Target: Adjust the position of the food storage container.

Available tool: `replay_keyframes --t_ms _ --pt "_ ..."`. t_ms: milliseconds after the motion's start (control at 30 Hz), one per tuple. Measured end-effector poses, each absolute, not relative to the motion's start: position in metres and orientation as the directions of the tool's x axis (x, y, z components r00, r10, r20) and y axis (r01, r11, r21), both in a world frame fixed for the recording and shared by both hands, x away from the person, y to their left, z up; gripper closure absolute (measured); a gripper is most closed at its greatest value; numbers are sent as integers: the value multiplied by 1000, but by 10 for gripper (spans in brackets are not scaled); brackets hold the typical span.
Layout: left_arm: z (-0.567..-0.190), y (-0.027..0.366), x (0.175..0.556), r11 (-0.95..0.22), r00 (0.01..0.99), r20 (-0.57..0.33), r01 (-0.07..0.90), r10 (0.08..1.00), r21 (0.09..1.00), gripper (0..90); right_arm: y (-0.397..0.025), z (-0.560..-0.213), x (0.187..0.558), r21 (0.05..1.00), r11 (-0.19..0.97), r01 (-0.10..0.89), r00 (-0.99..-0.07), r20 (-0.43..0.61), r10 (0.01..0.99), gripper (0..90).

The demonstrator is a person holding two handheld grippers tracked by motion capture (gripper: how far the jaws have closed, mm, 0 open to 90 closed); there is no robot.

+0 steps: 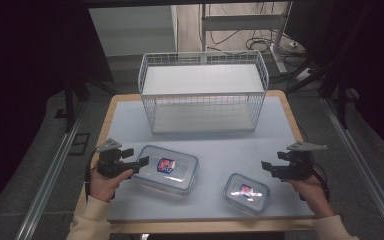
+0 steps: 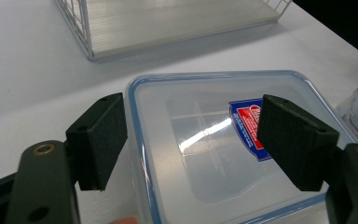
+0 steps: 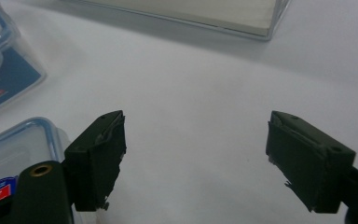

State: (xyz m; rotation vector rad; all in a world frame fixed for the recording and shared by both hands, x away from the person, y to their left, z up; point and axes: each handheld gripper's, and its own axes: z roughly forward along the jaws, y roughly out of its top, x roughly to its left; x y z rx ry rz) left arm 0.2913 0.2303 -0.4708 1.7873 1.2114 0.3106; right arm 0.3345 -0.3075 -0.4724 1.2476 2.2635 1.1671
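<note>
At twelve o'clock on my white table top I see a white wire basket with two levels, a pale shelf above and a pale floor below, standing upright near the far edge. Beyond it, grey floor carries loose dark cables and a pale metal stand leg toward one o'clock.

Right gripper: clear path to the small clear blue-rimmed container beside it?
Probably yes. The right gripper is open, and the small clear blue-rimmed plastic container lies just beside its fingers, with bare white tabletop around them.
</note>
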Motion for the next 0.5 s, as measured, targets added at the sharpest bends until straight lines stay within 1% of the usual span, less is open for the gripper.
replay_keyframes --t_ms 167,300,400,433,500 --pt "-470 228 291 -95 489 -272 601 829 794 245 -309 -470 332 773 291 563 -581 120 805 215" --pt "-471 226 290 -109 490 -263 607 831 787 262 -309 -468 330 772 289 566 -573 117 811 215" --pt "-470 225 288 -120 488 -250 608 836 784 329 -309 -463 329 779 293 555 -572 102 814 214" --pt "-469 224 287 -125 491 -248 608 835 784 329 -309 -463 329 779 293 555 -572 102 814 214" --pt "-465 224 284 -140 508 -242 602 827 786 410 -311 -460 327 787 277 552 -567 111 816 215"
